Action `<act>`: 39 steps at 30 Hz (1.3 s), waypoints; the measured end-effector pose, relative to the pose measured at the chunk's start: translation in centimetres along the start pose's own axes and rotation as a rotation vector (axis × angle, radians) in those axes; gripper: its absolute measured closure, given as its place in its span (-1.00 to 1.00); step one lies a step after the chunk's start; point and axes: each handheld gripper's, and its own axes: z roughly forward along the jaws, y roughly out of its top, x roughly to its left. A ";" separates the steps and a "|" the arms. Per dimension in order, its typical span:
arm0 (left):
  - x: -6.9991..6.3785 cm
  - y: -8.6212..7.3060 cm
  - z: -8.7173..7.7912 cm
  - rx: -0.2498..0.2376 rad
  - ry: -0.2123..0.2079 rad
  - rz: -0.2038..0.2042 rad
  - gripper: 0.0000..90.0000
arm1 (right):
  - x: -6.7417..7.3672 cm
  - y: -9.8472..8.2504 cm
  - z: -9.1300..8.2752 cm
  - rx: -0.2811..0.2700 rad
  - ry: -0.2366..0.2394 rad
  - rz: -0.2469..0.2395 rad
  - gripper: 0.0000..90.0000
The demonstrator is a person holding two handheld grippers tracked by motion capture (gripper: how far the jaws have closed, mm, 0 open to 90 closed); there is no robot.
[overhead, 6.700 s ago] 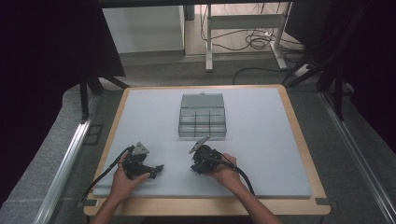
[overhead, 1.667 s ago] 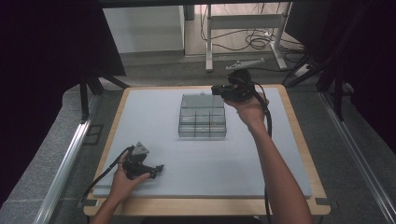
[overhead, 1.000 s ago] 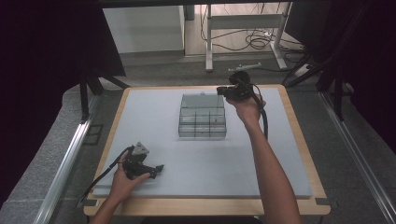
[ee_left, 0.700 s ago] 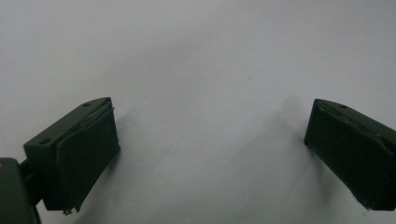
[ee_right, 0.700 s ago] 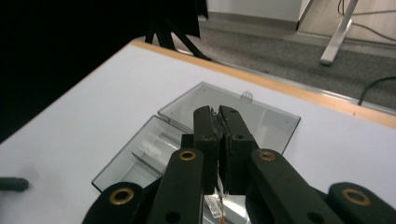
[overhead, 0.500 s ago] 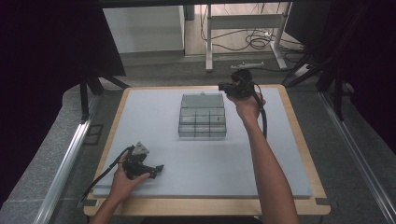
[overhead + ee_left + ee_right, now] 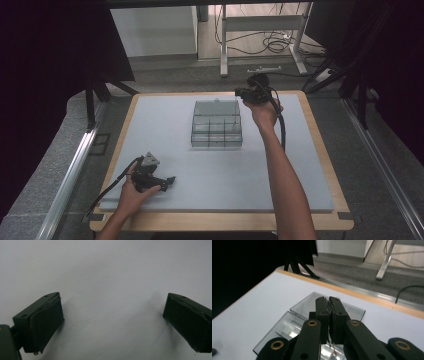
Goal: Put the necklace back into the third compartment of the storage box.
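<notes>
Here the right hand-held gripper (image 7: 240, 92) is held above the far edge of the surface (image 7: 280, 175), just beside the far right corner of the clear compartment box (image 7: 216, 124). In the right gripper view its two black jaws are pressed together, pad against pad, with a thin wire-like bit hanging between them low down; what that bit is cannot be told. The same view looks over the jaws onto the box's open clear lid (image 7: 307, 306), which lies flat toward the far edge, and onto the shiny compartments nearer the camera.

The clear compartment box sits on the pale grey surface a little beyond its middle, nearer the far edge than the near one, its divided cells facing up and its lid folded back behind it.

The left hand-held gripper (image 7: 169, 181) rests low at the near left part of the surface, close to the near edge and well apart from the box, gripped by the left hand (image 7: 131, 192). In the left gripper view its jaws stand wide apart over bare grey surface, with nothing between them.
</notes>
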 end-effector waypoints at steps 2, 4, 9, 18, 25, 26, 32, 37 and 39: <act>0.0 0.0 0.0 0.003 -0.001 0.000 -0.95 | -0.4 -1.1 1.1 0.034 -0.002 0.008 0.89; 0.0 0.0 0.0 0.001 -0.003 -0.003 -0.95 | -0.7 -1.8 1.8 0.052 0.000 0.019 0.89; 0.0 0.0 0.0 0.000 -0.002 -0.003 -0.95 | -1.2 -3.6 3.3 0.097 -0.003 0.035 0.89; 0.0 0.0 0.0 0.002 -0.001 -0.002 -0.95 | -1.5 -6.5 5.7 0.172 0.001 0.049 0.89; 0.0 0.0 0.0 0.002 -0.002 -0.001 -0.95 | -1.5 -7.7 6.6 0.202 0.009 0.056 0.88; 0.0 0.0 0.0 0.002 -0.002 -0.001 -0.95 | -1.5 -7.7 6.6 0.202 0.009 0.056 0.88; 0.0 0.0 0.0 0.002 -0.002 -0.001 -0.95 | -1.5 -8.2 6.8 0.214 0.002 0.044 0.88; 0.0 0.0 0.0 0.002 -0.002 -0.002 -0.95 | -1.6 -8.2 6.6 0.208 0.017 0.039 0.81; 0.0 0.0 0.0 0.002 -0.002 -0.001 -0.95 | -1.6 -8.2 6.6 0.207 0.037 0.041 0.56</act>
